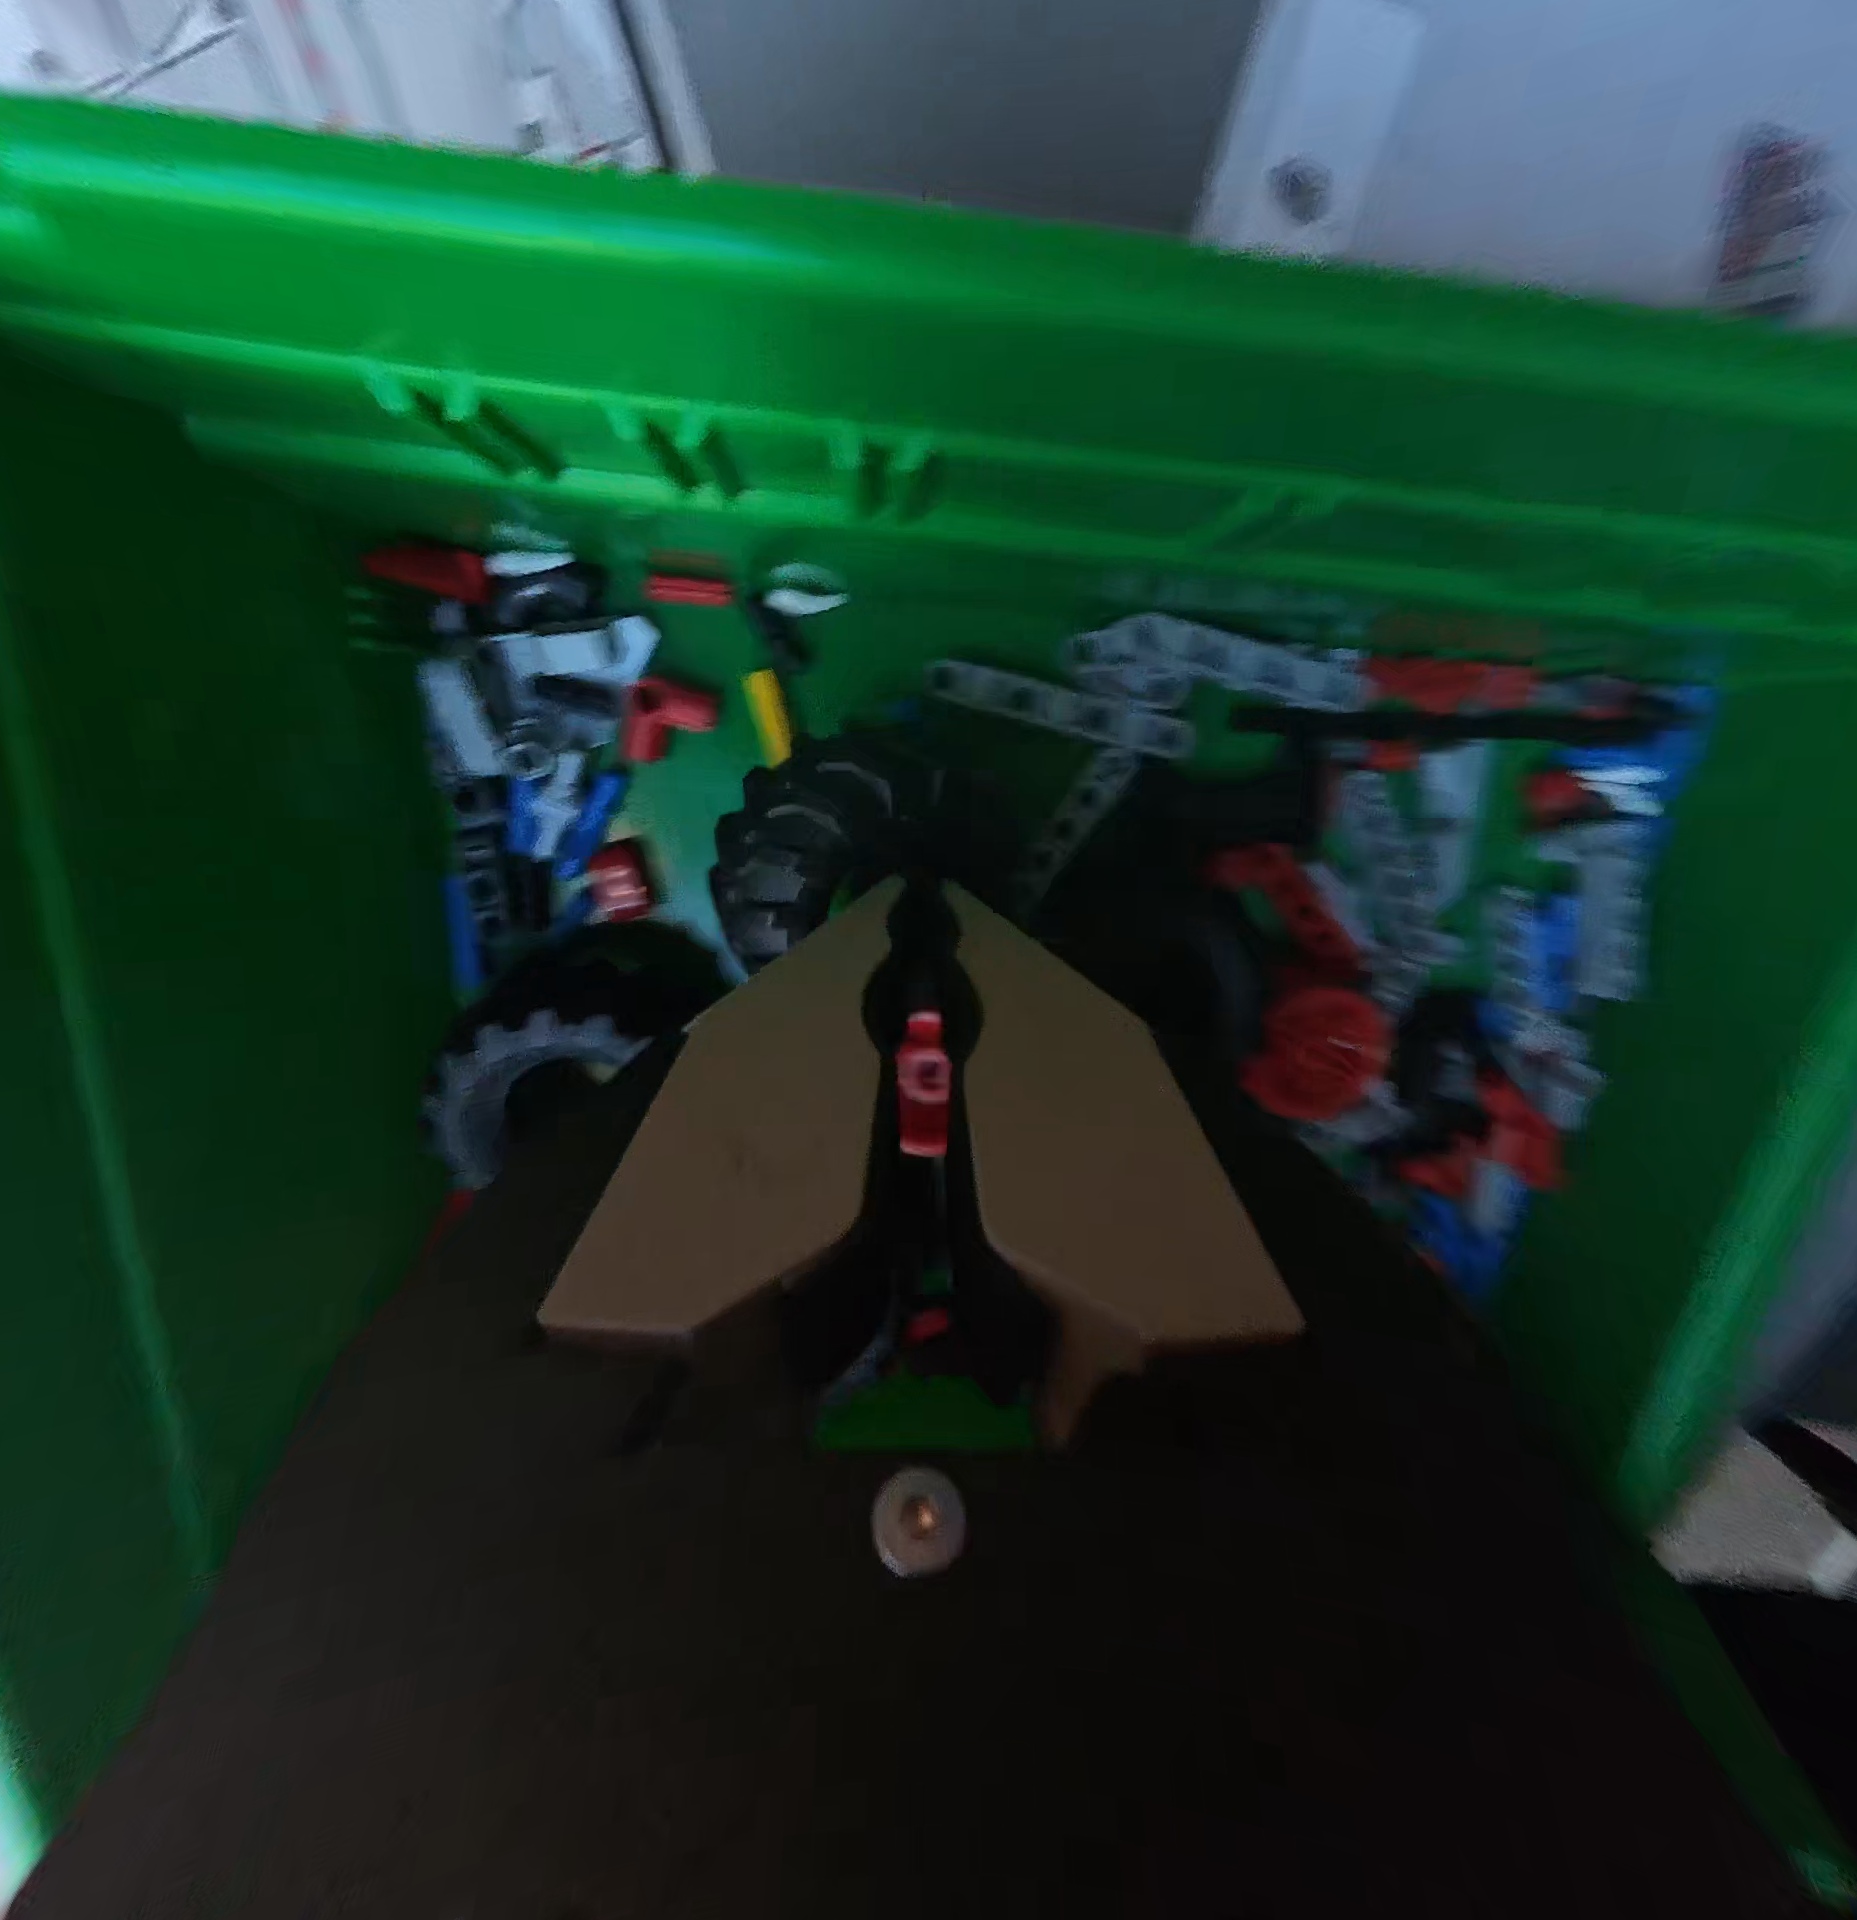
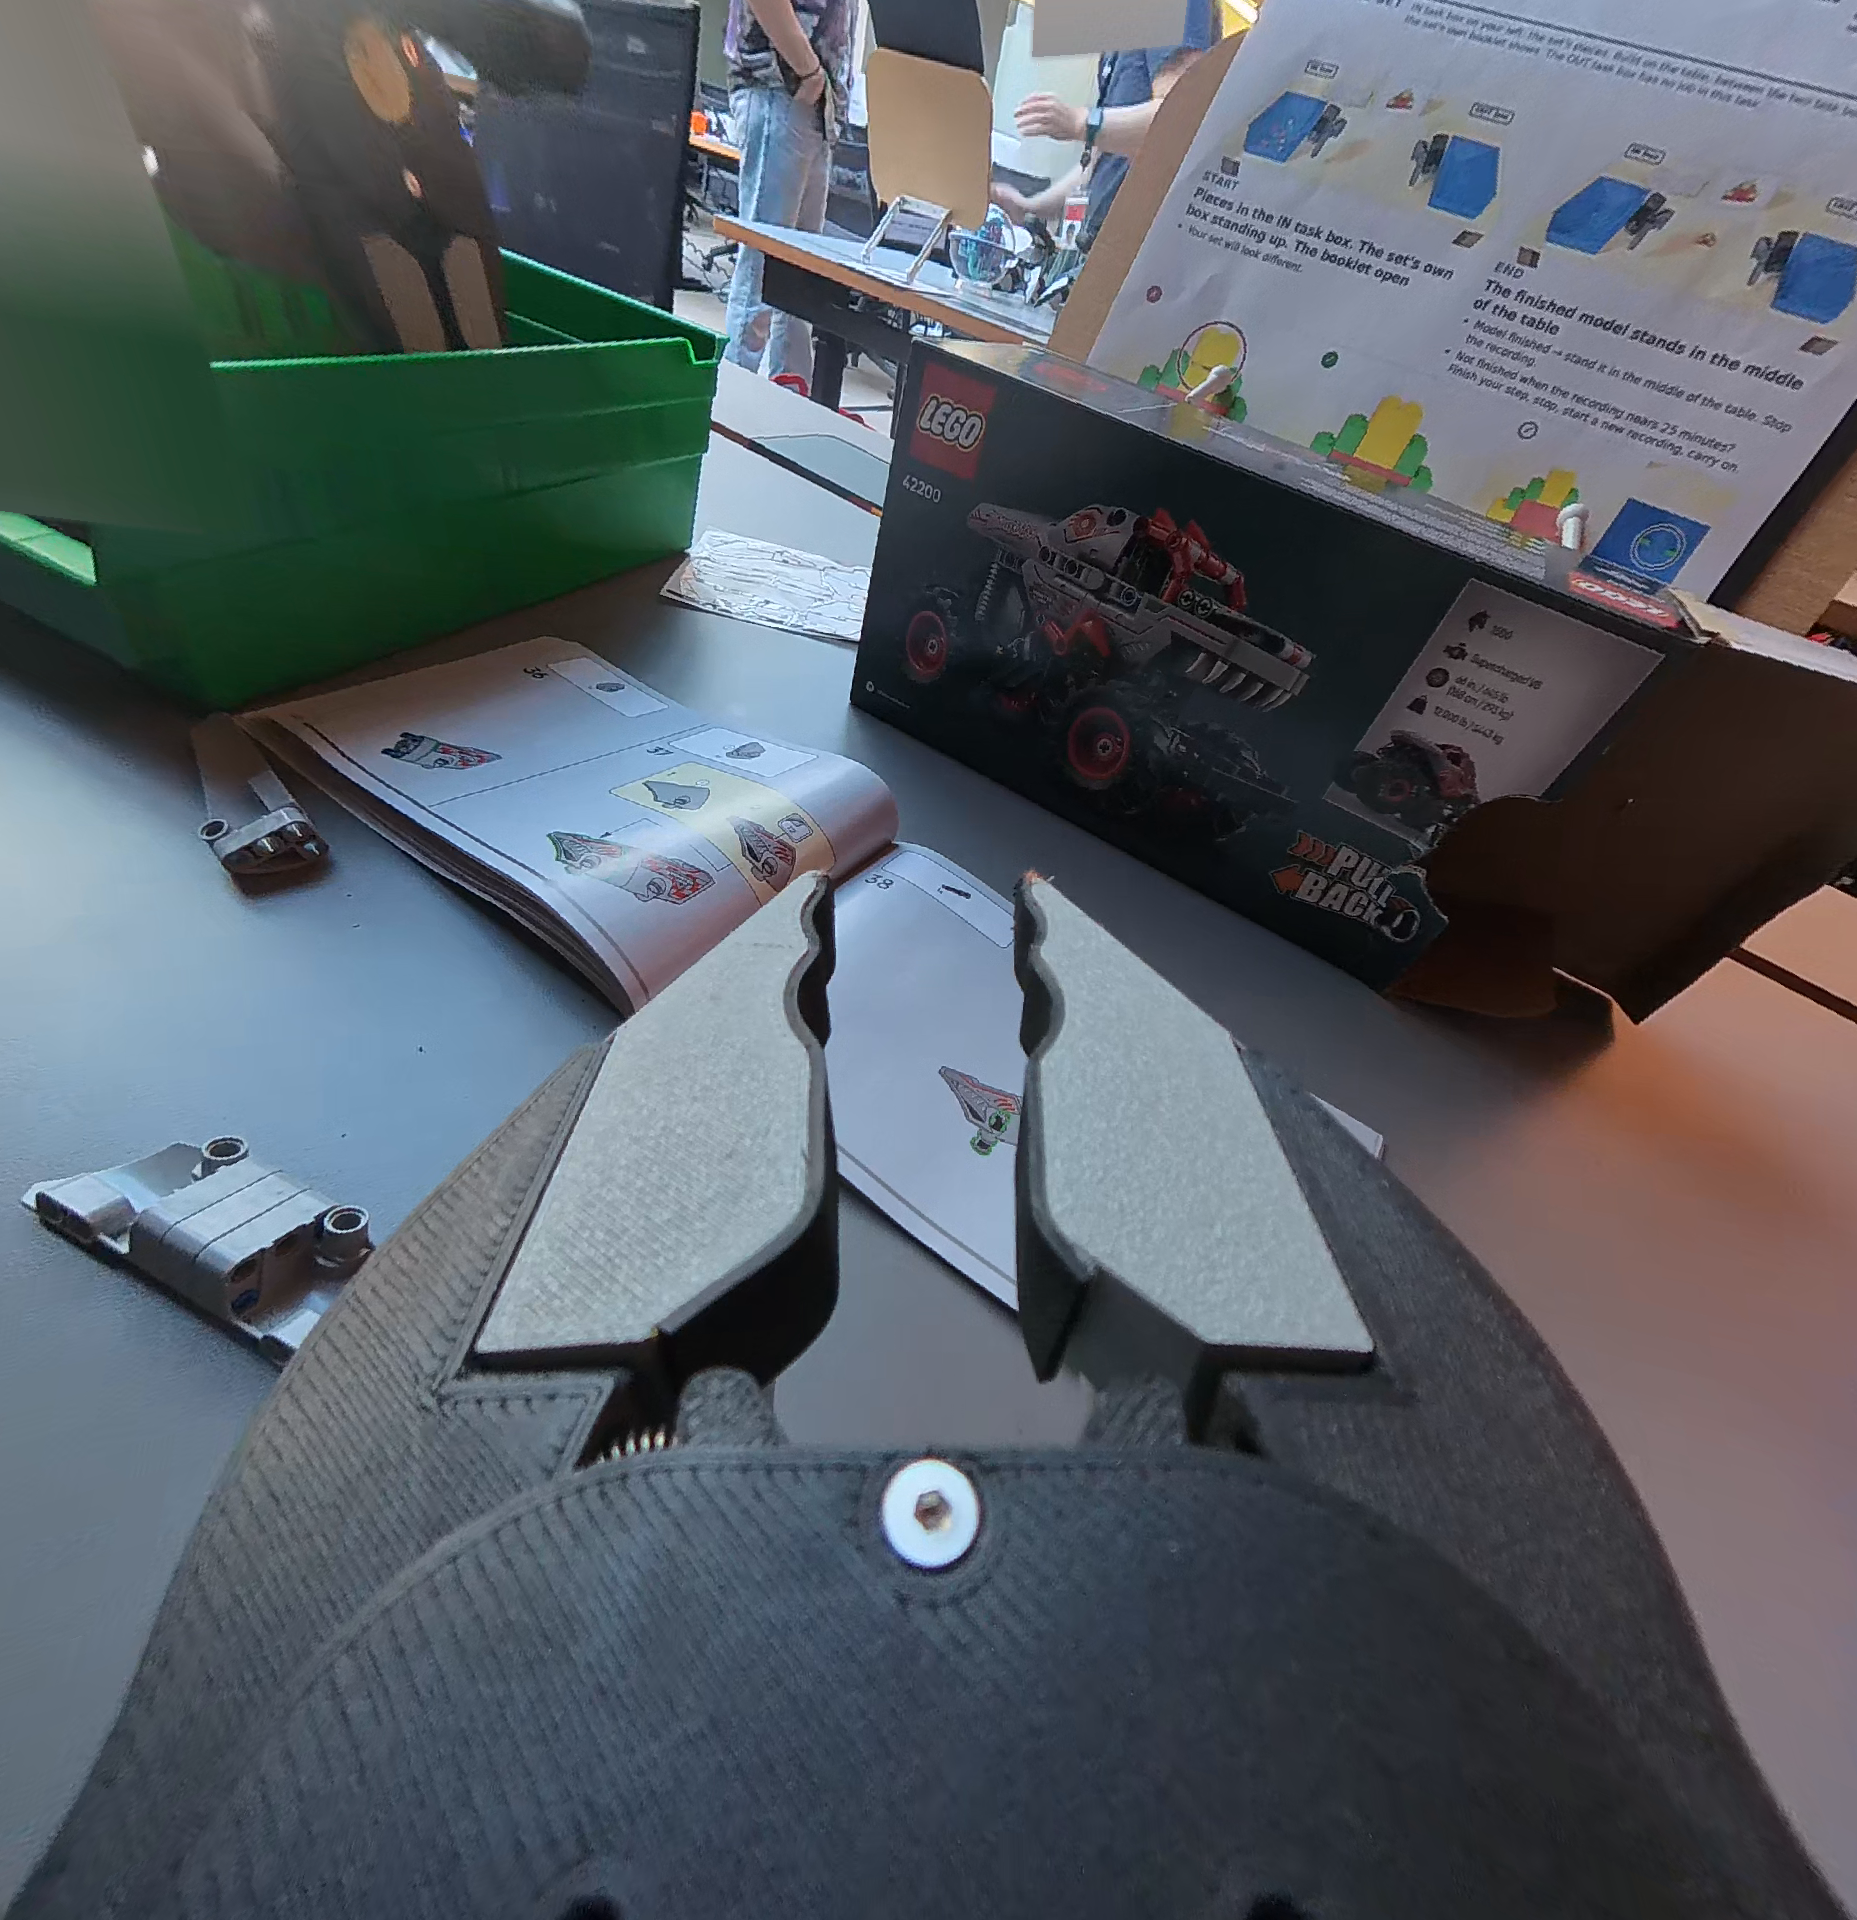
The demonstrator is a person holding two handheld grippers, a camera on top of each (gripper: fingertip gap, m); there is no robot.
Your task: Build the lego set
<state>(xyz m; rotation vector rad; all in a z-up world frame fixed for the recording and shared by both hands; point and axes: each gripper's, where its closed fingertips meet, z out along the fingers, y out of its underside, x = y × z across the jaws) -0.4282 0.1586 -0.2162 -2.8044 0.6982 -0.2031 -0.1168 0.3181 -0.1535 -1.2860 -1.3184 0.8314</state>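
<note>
Inside the green bin [image 1: 903, 343], the left gripper [image 1: 919, 914] pinches a small red piece [image 1: 922, 1081] lengthwise between its fingers, while the right gripper [image 2: 924, 894] hovers agape over the booklet [image 2: 591, 790].

Left gripper [image 1: 919, 904] is down inside the bin, fingers drawn together at the tips, pinching a small red piece [image 1: 922, 1081] between the pads. From the right wrist view it shows far off at upper left [image 2: 436, 301], pointing downward, tan pads facing us. Right gripper [image 2: 924, 894] hovers low and level over the table, jaws parted with a clear gap, nothing between the grey pads [image 2: 685, 1122].
</note>
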